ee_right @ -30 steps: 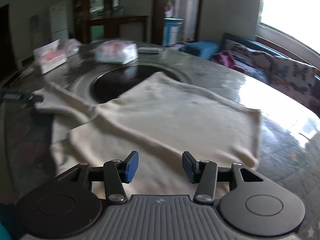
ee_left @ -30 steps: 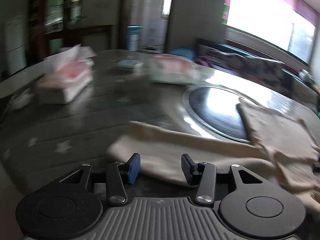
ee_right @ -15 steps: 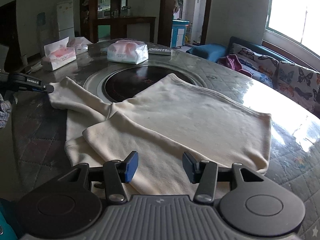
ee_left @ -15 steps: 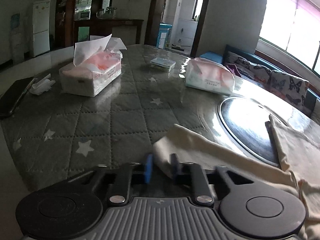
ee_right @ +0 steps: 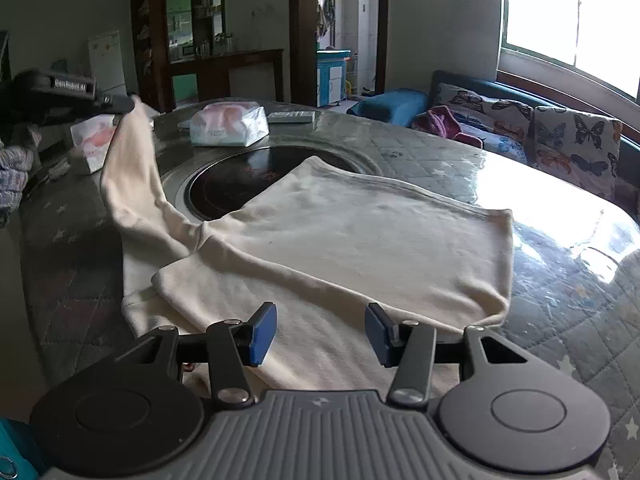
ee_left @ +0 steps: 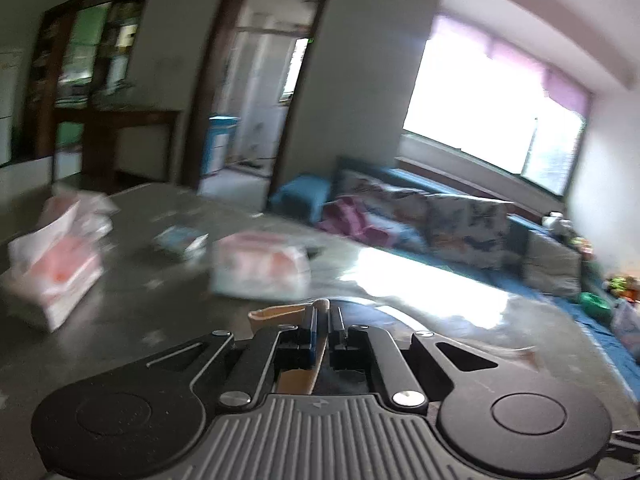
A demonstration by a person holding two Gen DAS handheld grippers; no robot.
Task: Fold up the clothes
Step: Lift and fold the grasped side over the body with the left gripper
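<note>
the left gripper [ee_right: 120, 104] is clenched on the sleeve [ee_right: 128, 176] end, lifted above the table's [ee_right: 420, 152] left edge; its length runs back toward the shirt [ee_right: 360, 240] at table centre. the right gripper [ee_right: 320, 332] hangs released over the near hem.

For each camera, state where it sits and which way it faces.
Left wrist: on the left hand-held gripper, shut on the cream garment's sleeve, facing across the table to the doorway and sofa.
Right wrist: on the open right hand-held gripper, looking down over the cream garment; the person's sleeve shows at left.
Shared: the wrapped tissue pack.
</note>
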